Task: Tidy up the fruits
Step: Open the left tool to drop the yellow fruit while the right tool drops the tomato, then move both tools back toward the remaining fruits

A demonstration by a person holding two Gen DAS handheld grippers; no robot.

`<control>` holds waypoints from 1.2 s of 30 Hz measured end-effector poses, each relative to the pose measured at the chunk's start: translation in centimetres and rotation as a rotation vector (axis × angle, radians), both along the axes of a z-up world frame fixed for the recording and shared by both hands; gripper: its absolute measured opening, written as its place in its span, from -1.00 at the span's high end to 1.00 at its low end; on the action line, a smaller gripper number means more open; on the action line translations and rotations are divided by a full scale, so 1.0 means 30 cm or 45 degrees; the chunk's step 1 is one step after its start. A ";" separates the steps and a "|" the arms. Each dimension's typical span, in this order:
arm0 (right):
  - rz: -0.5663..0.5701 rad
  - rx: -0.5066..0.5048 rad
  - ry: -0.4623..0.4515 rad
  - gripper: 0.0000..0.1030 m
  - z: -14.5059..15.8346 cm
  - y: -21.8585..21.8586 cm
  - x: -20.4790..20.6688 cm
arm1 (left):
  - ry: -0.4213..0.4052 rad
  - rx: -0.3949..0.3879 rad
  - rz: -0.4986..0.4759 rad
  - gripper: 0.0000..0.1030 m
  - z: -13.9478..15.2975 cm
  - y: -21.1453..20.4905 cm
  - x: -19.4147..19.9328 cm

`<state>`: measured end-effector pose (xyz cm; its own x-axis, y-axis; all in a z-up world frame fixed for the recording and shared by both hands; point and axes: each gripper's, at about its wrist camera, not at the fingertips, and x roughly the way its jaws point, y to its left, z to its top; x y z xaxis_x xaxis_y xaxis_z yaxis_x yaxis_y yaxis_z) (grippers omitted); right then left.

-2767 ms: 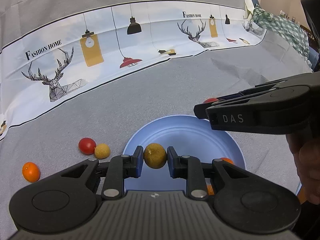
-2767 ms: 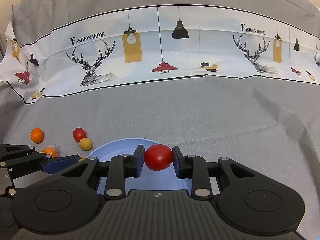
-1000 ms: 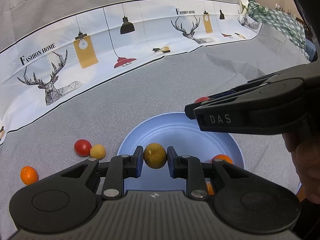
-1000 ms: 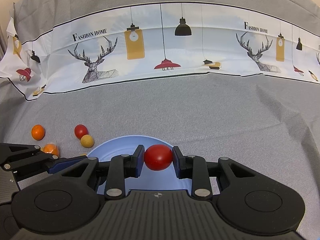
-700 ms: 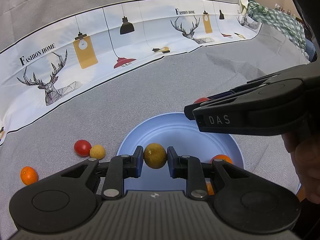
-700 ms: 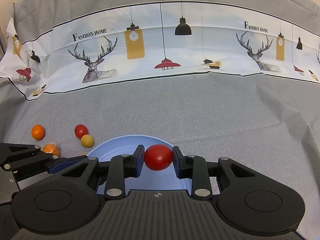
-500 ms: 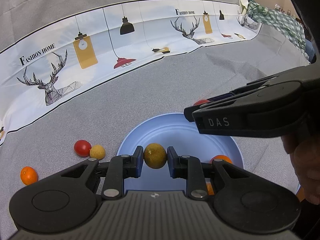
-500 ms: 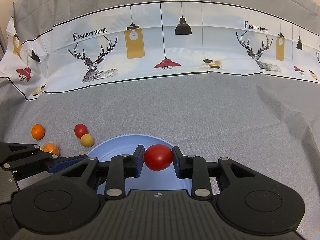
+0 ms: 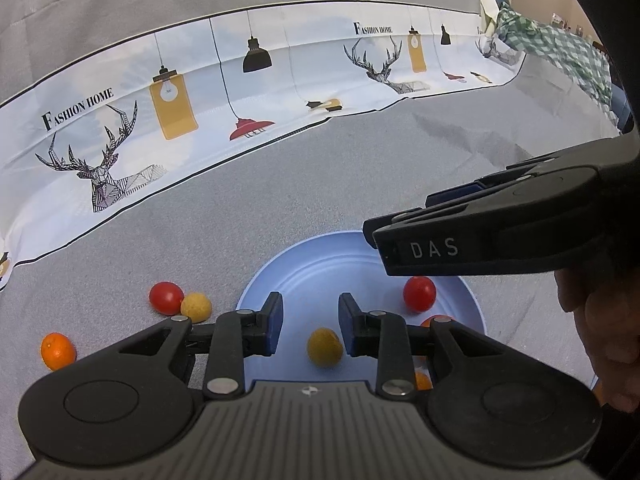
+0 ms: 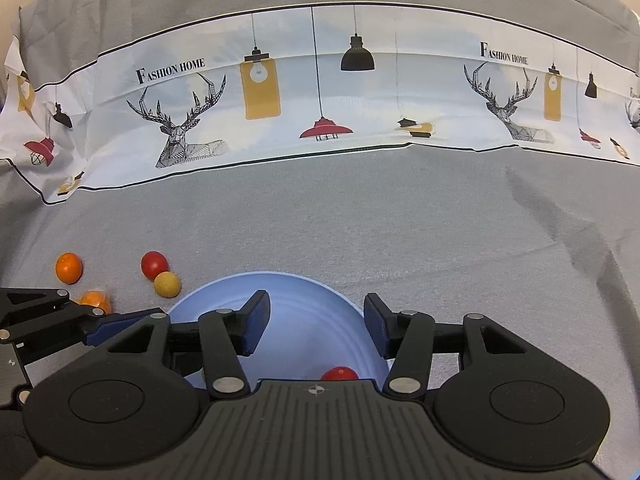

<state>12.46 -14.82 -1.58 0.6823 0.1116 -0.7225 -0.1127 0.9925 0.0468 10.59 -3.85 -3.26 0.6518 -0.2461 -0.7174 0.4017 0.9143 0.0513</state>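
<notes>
**Both grippers open over the blue plate, fruit lying in it**

The left gripper (image 9: pixel 310 322) hangs just above a blue plate (image 9: pixel 280 280), its jaws parted wide and holding nothing. A yellow fruit (image 9: pixel 324 347) lies on the plate below the gap, close to the right-hand finger and clear of it. Ahead and to the right, a red tomato (image 9: pixel 419 294) sits in the plate, with orange fruit (image 9: pixel 434 321) partly hidden behind the finger.

The right gripper (image 10: pixel 314 322) is also over the plate, jaws spread wide and empty. The same red tomato shows just beneath its body, near the plate's close edge.

To the left of both grippers, on the grey tabletop (image 10: pixel 400 220), lie a second red tomato (image 10: pixel 154 265) touching a yellow ball-shaped fruit (image 10: pixel 167 284), an orange (image 10: pixel 69 267) further left, and another orange fruit (image 10: pixel 95 299) partly hidden behind the left gripper.

The step in hand looks like letting go and clearing away. To do it well, each gripper should likely lift straight up with jaws kept apart, so no finger nudges the round fruit, which could roll over the plate's shallow rim. Four pieces appear left to gather.
</notes>
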 end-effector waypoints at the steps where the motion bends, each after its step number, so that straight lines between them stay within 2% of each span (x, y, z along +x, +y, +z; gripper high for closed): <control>1: 0.000 -0.001 0.000 -0.05 0.000 0.000 0.002 | 0.000 0.000 0.000 0.35 0.000 -0.001 0.001; 16: -0.004 -0.001 -0.007 0.00 -0.001 0.009 0.000 | 0.008 -0.015 0.044 0.45 0.000 0.022 0.012; 23: -0.001 0.018 -0.026 0.49 0.003 0.021 0.003 | 0.022 -0.020 0.081 0.45 0.006 0.046 0.023; 32: 0.013 0.043 -0.040 0.50 0.007 0.072 0.010 | 0.067 -0.062 0.194 0.45 0.018 0.115 0.056; 36: 0.025 0.063 -0.044 0.50 0.011 0.102 0.015 | 0.145 -0.067 0.339 0.45 0.016 0.205 0.098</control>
<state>12.92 -11.77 -1.26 0.7041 0.1604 -0.6917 -0.1349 0.9866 0.0914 13.53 2.29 -2.79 0.6146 -0.1160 -0.7803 0.1479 0.9885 -0.0305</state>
